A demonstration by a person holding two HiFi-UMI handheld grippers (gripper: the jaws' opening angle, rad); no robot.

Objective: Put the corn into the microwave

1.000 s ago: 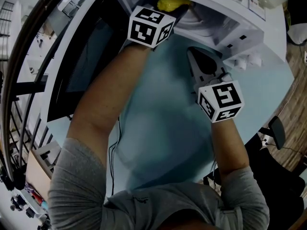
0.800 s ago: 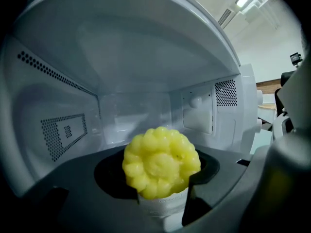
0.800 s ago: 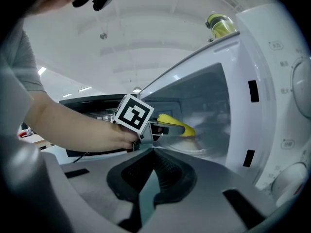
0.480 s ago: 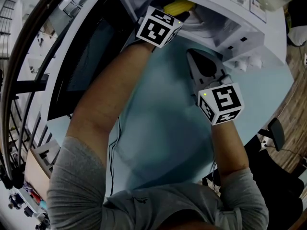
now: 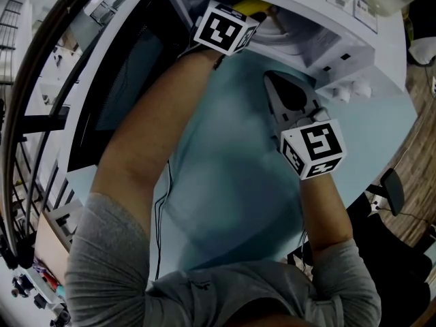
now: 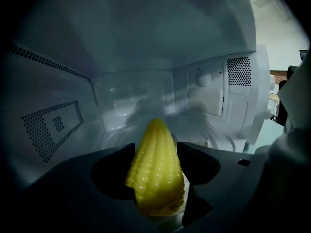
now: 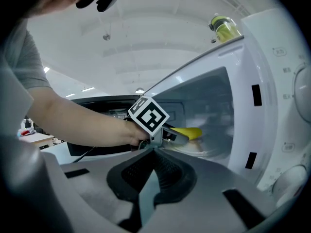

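Corn (image 6: 156, 171), one cob, is clamped by left tool (image 6: 155, 150) inside one microwave (image 6: 58, 125); right tool (image 7: 151, 152) closed.

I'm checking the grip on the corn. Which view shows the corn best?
The left gripper view: the corn is large and central, clamped in the left gripper inside the microwave. The head view shows only a yellow end past that gripper. The right gripper view shows it small, far off.

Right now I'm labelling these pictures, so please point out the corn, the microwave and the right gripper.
corn (image 6: 155, 174): left gripper view, middle of the cob's kernels.
microwave (image 7: 272, 81): right gripper view, white front panel beside the opening.
right gripper (image 7: 152, 153): right gripper view, where its closed jaw tips meet.
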